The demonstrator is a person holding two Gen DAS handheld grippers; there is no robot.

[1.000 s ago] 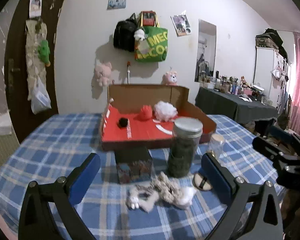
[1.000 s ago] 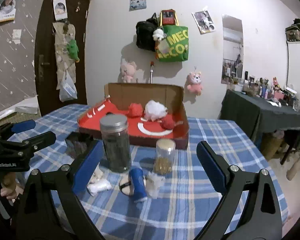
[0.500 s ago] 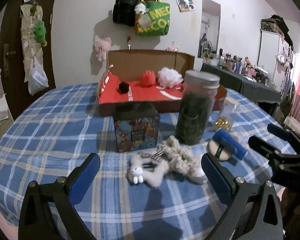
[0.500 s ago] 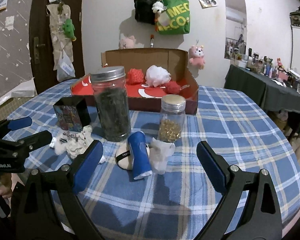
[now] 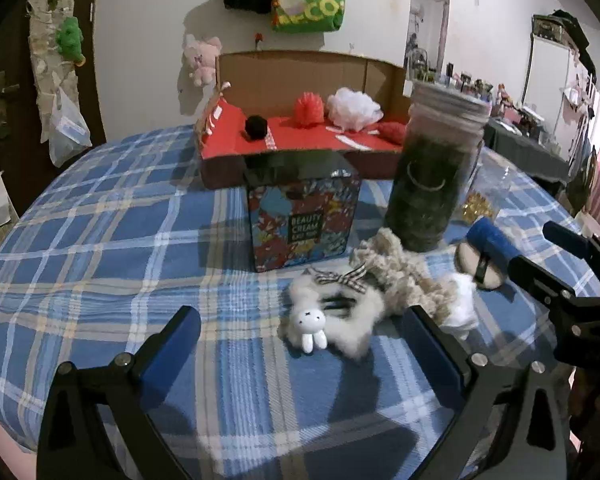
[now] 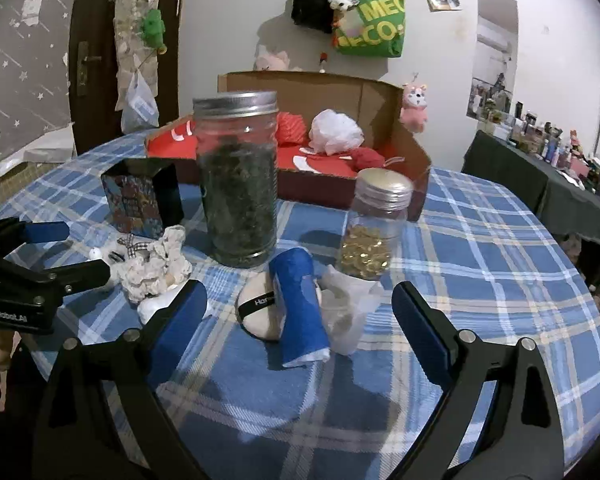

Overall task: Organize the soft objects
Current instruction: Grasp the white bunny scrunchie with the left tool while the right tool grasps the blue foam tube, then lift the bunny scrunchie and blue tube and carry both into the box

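Currently, left gripper (image 5: 300, 340) and right gripper (image 6: 300, 312) both stand wide, empty; fluffy bunny scrunchie (image 5: 332, 320) apparently lies between the left fingers.

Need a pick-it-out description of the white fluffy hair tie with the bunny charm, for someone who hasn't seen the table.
Start at the tall dark-filled jar with the metal lid on the blue plaid tablecloth, then go to the patterned Beauty Cream box beside it. In front of that box lies the white fluffy hair tie, touching a beige knitted scrunchie. Only it carries a small white bunny charm and a checked bow.
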